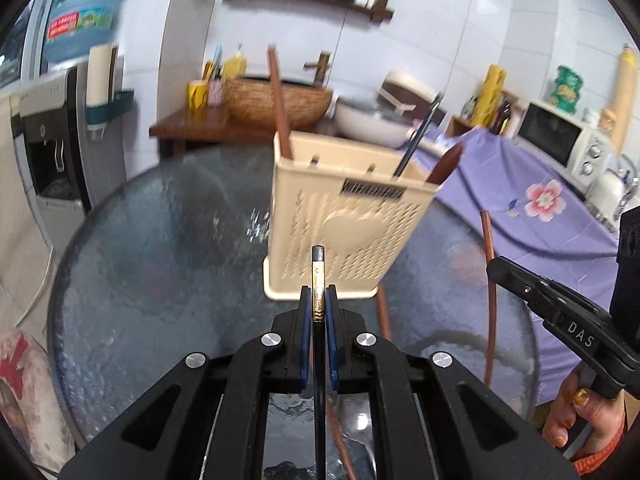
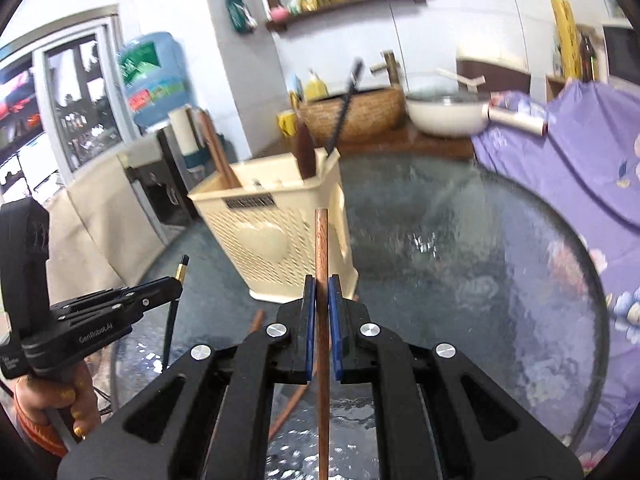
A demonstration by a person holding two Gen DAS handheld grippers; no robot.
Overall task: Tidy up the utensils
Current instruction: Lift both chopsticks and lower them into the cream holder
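A cream perforated utensil holder (image 1: 340,216) stands on the round glass table (image 1: 160,260); it also shows in the right wrist view (image 2: 276,232). It holds a brown chopstick (image 1: 280,104), a black utensil (image 1: 420,136) and a brown handle (image 1: 446,164). My left gripper (image 1: 319,300) is shut on a black chopstick with a gold band (image 1: 318,280), just in front of the holder. My right gripper (image 2: 321,292) is shut on a brown wooden chopstick (image 2: 321,248), to the holder's right. Another brown chopstick (image 2: 290,404) lies on the table below.
Behind the table are a wooden counter with a woven basket (image 1: 276,100), a white pot (image 1: 372,124), a water dispenser (image 1: 52,140), a microwave (image 1: 560,136) and a purple flowered cloth (image 1: 532,200). A metal spoon (image 1: 360,436) lies on the glass below my left gripper.
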